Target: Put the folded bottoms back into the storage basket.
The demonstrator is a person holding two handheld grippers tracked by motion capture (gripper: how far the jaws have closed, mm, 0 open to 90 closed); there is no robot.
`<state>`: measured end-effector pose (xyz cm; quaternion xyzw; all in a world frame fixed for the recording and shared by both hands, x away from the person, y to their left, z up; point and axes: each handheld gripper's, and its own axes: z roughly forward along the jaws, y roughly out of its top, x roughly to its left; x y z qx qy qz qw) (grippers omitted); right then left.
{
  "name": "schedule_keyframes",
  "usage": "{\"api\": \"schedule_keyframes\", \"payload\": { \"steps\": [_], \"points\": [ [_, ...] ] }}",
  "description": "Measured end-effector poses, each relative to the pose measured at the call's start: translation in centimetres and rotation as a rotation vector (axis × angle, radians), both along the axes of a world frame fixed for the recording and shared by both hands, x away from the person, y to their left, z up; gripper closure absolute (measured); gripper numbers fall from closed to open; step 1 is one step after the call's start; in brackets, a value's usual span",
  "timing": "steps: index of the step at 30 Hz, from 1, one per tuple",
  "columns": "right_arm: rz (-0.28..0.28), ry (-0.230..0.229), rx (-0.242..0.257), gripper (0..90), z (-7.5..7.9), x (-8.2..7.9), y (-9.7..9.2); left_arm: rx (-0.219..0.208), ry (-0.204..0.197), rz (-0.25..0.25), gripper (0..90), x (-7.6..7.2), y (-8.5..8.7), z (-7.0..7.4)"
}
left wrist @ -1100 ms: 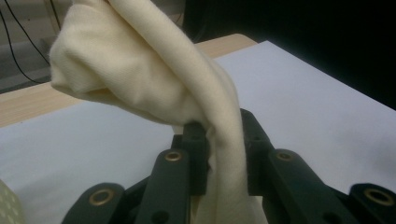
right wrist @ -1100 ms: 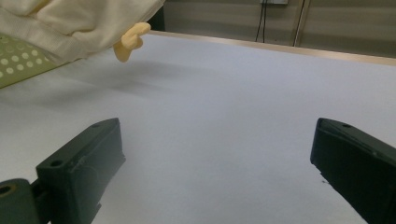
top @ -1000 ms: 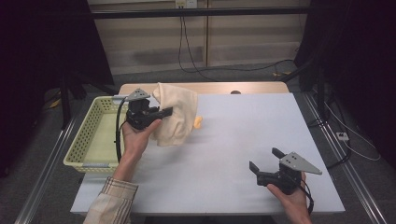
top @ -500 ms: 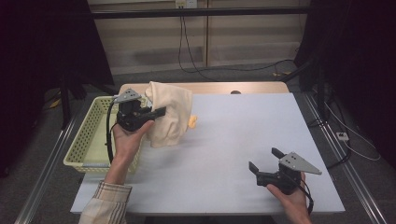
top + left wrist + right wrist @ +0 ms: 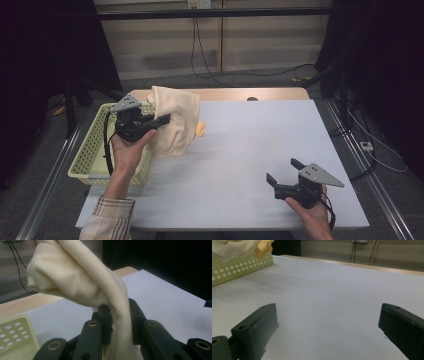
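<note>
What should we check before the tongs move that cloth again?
1. Left tongs pinch the cloth: ok, both jaws press on it.
2. Cloth lifted off the table: cannot tell, its lower edge hangs close to the top.
3. Basket beside the cloth, at the table's left edge: ok.
4. Right tongs open and holding nothing: ok.
5. Right tongs away from the cloth: ok, they sit at the near right.
6. Small yellow thing free of the cloth: cannot tell, it lies right against it.
</note>
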<state>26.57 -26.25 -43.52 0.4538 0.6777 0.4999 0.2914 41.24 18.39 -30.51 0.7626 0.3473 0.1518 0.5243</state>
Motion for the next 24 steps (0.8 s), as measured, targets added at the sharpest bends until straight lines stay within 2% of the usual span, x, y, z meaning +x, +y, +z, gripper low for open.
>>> {"api": "schedule_keyframes", "payload": {
  "steps": [12,17,24],
  "points": [
    [-0.008,-0.008,-0.001,1.9,0.1,-0.1,-0.2,0.014,-0.028,0.015,77.1,-1.6,1.4,1.2],
    [-0.003,-0.010,-0.005,2.0,0.1,0.0,-0.1,0.000,-0.029,0.034,77.1,-2.2,2.8,1.4],
    [-0.005,-0.007,-0.001,2.0,0.1,-0.1,-0.1,-0.022,-0.035,0.052,77.0,-2.3,3.5,1.8]
  ]
}}
